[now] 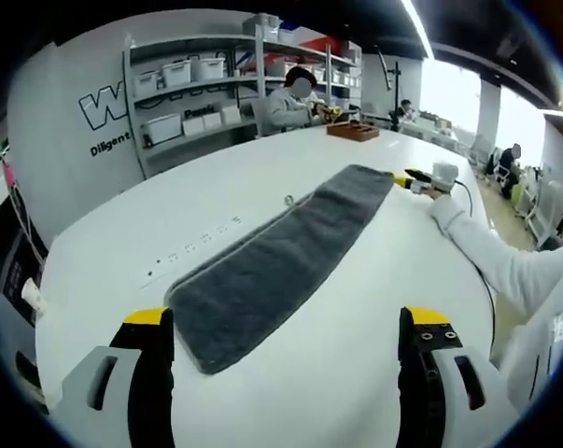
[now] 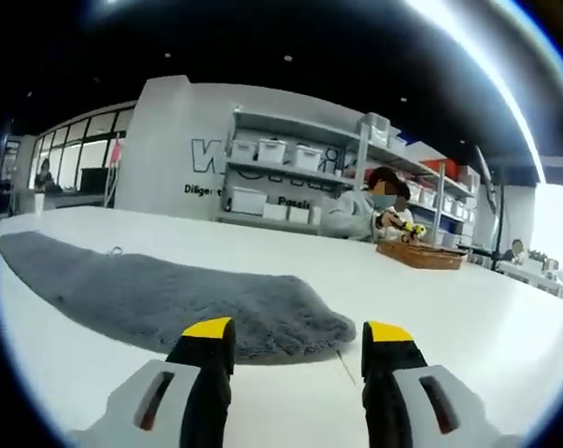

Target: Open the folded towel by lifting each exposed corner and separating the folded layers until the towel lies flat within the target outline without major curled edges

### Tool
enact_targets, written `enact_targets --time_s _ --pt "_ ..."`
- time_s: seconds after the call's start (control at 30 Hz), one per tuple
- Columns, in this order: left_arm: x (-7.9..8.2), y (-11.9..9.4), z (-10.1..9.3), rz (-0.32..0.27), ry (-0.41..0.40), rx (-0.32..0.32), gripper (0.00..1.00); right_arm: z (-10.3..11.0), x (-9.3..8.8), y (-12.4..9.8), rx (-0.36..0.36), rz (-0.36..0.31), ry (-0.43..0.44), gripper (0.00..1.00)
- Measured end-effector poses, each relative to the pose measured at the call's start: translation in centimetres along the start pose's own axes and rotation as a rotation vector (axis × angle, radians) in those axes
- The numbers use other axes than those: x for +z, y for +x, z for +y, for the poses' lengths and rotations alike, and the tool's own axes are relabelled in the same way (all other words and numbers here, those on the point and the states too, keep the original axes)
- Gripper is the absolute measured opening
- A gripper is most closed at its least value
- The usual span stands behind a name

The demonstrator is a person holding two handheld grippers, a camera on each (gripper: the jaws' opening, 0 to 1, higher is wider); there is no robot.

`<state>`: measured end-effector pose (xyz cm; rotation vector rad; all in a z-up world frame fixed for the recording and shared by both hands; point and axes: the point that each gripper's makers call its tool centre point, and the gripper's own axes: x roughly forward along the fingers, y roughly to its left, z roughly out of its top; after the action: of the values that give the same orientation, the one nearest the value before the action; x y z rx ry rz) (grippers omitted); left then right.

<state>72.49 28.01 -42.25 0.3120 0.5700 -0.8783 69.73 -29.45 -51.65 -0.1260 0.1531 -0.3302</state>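
The grey towel [image 1: 276, 266] lies on the white tabletop [image 1: 356, 308] as one long narrow strip, still folded lengthwise, with its pile flat and its edges uncurled as far as can be seen. In the left gripper view the left tool [image 1: 286, 331] hovers just short of the towel's near end, its yellow-tipped jaws spread wide with nothing between them. At the towel's far end the right tool [image 1: 421, 182] sits low by the corner, held by a hand in a white sleeve [image 1: 505, 266]. In the right gripper view the same tool [image 2: 298, 341] has its jaws parted and bare, just short of the towel's rounded end [image 2: 290, 322]. Beyond the towel, across the tabletop, a wooden tray [image 2: 421, 254] stands before a seated person [image 2: 370, 210], with shelving [image 2: 290, 177] of white bins behind.
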Motion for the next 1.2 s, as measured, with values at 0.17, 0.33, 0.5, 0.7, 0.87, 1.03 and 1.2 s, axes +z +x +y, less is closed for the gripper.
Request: enact_targets --time_s 0.17,0.33,0.5,0.7,0.87,1.03,1.2 --pt "0.3 -1.6 0.5 -0.044 -0.011 0.020 0.98 1.8 0.4 -2.2 0.043 0.003 0.024 0.72" --pt "0.4 -2.8 1.6 -0.066 -0.024 0.080 0.99 2.6 0.9 -4.2 0.050 -0.005 0.072 0.87" --pt "0.8 -3.6 1.6 -0.091 -0.028 0.092 0.99 3.3 0.8 -5.8 0.047 -0.003 0.100 0.99" --pt "1.4 -3.9 1.0 -0.109 -0.016 0.089 0.99 3.7 0.4 -6.9 0.051 0.002 0.134 0.99" --pt "1.4 -3.9 0.7 -0.118 -0.013 0.087 0.99 3.9 0.3 -7.7 0.048 -0.005 0.150 0.99" --pt "-0.5 -2.9 0.8 -0.043 0.010 0.071 0.99 4.6 0.5 -8.2 0.066 -0.017 0.159 0.99" --pt "-1.6 -2.1 1.0 -0.064 -0.003 0.017 0.99 5.2 0.5 -8.3 0.082 -0.014 0.151 0.99"
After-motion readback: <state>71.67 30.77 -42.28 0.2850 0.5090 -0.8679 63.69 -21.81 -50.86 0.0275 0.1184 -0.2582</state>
